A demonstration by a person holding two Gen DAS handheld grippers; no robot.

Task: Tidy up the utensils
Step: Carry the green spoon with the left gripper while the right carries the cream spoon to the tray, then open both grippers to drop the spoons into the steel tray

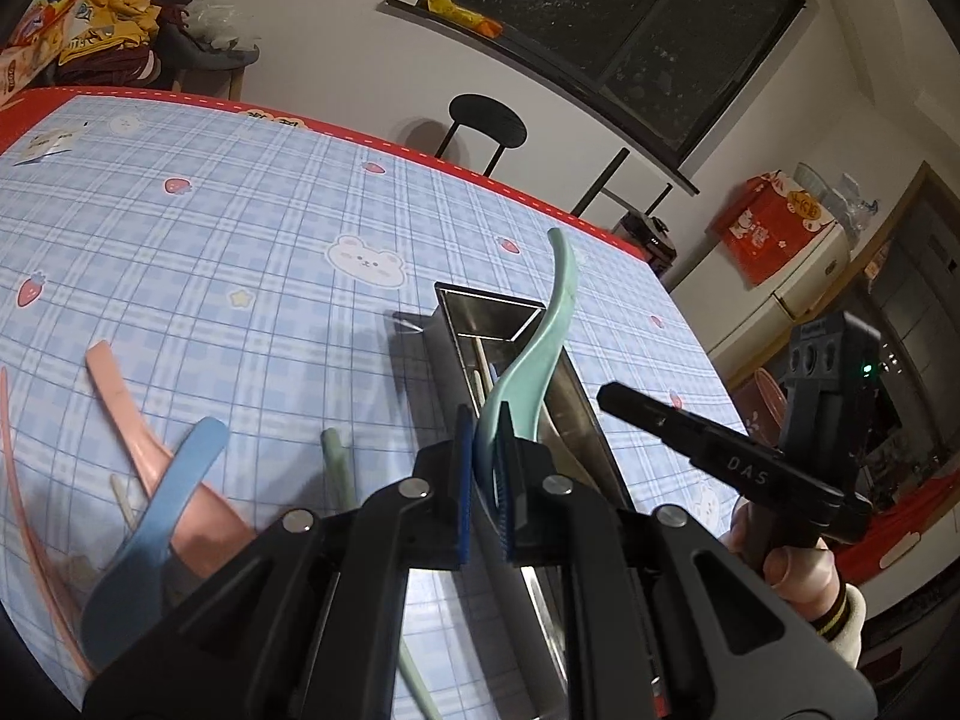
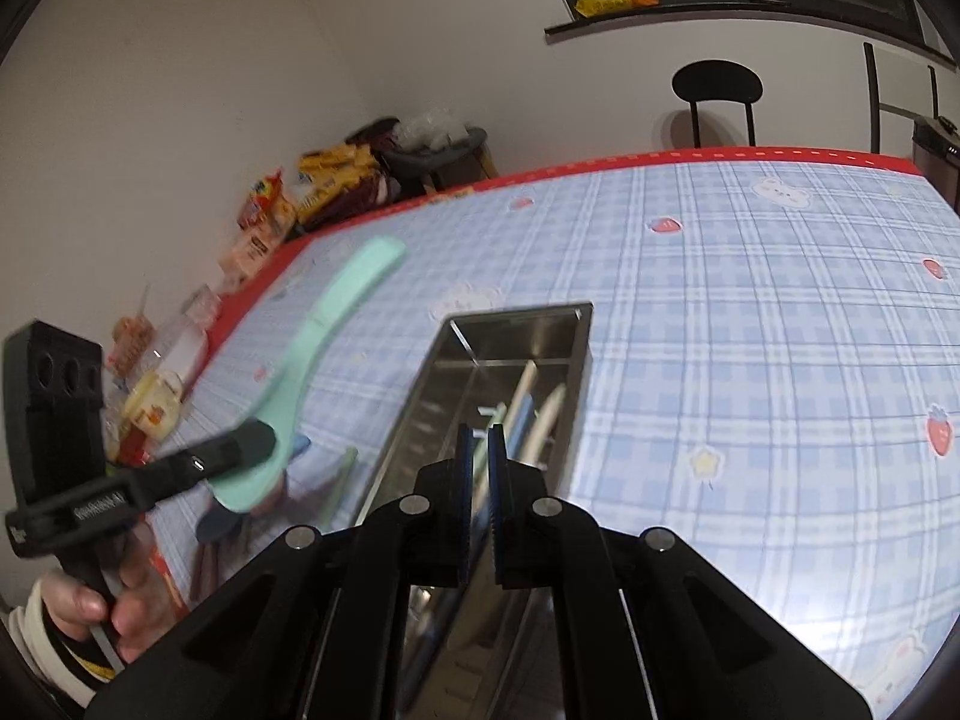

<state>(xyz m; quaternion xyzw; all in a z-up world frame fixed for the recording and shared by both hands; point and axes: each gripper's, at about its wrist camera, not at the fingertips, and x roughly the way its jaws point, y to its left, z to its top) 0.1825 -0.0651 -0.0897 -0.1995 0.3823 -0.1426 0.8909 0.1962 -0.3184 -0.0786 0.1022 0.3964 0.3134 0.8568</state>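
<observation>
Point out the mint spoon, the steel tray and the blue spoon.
mint spoon [image 1: 561, 294], left wrist view, on its handle.
steel tray [image 2: 522, 333], right wrist view, on its far wall.
blue spoon [image 1: 180, 477], left wrist view, on its handle.

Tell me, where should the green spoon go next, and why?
Probably down into the metal box. The left gripper is shut on the green spoon, which hangs just above the opening, where other utensils already lie.

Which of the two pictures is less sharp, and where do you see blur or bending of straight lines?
Right wrist view: softer, the green spoon and the left tongs holding it smeared by motion. Left wrist view: sharper, the metal box crisp. Both views: fisheye bends the table edge.
</observation>
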